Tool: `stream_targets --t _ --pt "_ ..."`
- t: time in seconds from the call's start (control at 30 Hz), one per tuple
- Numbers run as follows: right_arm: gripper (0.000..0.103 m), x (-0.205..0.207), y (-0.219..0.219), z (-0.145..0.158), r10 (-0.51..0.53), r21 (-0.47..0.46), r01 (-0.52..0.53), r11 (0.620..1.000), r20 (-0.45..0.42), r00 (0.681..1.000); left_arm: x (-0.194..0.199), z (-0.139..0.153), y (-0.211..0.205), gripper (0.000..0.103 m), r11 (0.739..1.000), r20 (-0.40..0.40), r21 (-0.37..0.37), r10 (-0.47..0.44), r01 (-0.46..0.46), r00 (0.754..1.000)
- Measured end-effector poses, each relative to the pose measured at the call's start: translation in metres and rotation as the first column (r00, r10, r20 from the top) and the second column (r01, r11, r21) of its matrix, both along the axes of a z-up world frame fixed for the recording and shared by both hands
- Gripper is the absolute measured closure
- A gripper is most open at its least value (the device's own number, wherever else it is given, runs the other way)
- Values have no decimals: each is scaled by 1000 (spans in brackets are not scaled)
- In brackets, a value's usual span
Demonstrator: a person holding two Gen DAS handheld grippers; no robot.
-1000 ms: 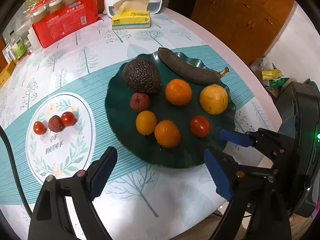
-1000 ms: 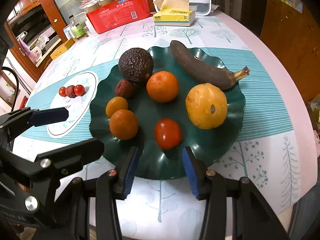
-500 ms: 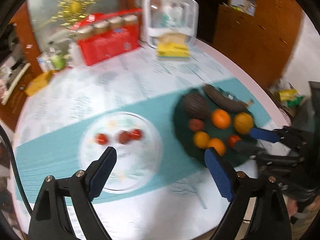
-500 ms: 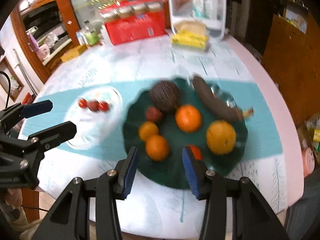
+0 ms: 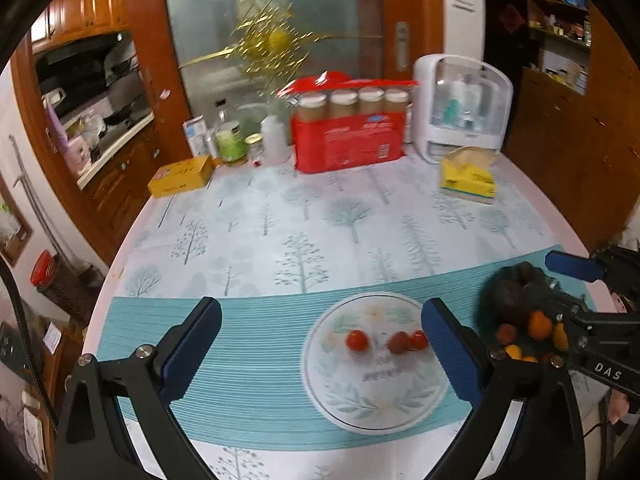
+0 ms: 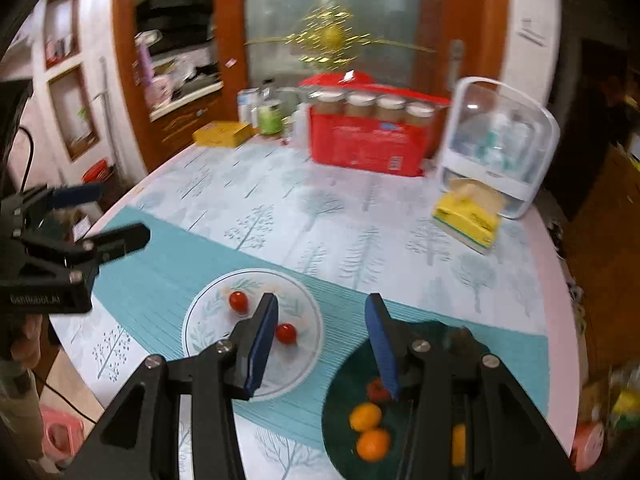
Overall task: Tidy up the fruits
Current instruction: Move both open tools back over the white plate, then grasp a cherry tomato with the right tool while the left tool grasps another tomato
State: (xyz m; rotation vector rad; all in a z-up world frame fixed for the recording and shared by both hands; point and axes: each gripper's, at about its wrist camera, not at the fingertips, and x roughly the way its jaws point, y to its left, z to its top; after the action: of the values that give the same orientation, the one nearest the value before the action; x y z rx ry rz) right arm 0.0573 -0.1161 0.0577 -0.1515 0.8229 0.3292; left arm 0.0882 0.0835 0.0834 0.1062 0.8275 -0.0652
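A white floral plate [image 5: 376,396] on the teal runner holds two cherry tomatoes [image 5: 357,340] and a small dark red fruit [image 5: 397,343]. It also shows in the right wrist view [image 6: 208,320]. A dark green plate [image 6: 344,392] at the right carries oranges [image 6: 365,416], a small red fruit and an avocado [image 5: 507,300], partly hidden by the right gripper. My left gripper [image 5: 320,340] is open and empty above the table front, left of the white plate. My right gripper [image 6: 322,344] is open and empty above the gap between the plates.
At the table's far side stand a red pack of jars [image 5: 348,140], a white clear-door box [image 5: 464,108], a yellow tissue pack [image 5: 468,178], a yellow box [image 5: 180,176] and small bottles [image 5: 232,144]. Wooden cabinets surround the round table.
Both grippers have pulled back and up from the green plate and tilted up, so the whole table and room now show. The left has swung left. Both stay open and empty.
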Motion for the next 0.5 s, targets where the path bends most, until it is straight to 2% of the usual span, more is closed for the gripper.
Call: stream_targets --t 0.17,0.37,0.5 --pt "57 36 19 -47 87 -41 -92 995 -119 989 29 -41 14 3 1000 -103 -22 -21 19 994" --pt "57 54 34 -102 176 -75 -198 977 -234 956 58 -101 12 3 996 -213 16 -87 93 973" --pt "57 59 41 -128 224 -86 -257 963 -278 934 68 -136 1 5 980 -285 11 -189 201 940"
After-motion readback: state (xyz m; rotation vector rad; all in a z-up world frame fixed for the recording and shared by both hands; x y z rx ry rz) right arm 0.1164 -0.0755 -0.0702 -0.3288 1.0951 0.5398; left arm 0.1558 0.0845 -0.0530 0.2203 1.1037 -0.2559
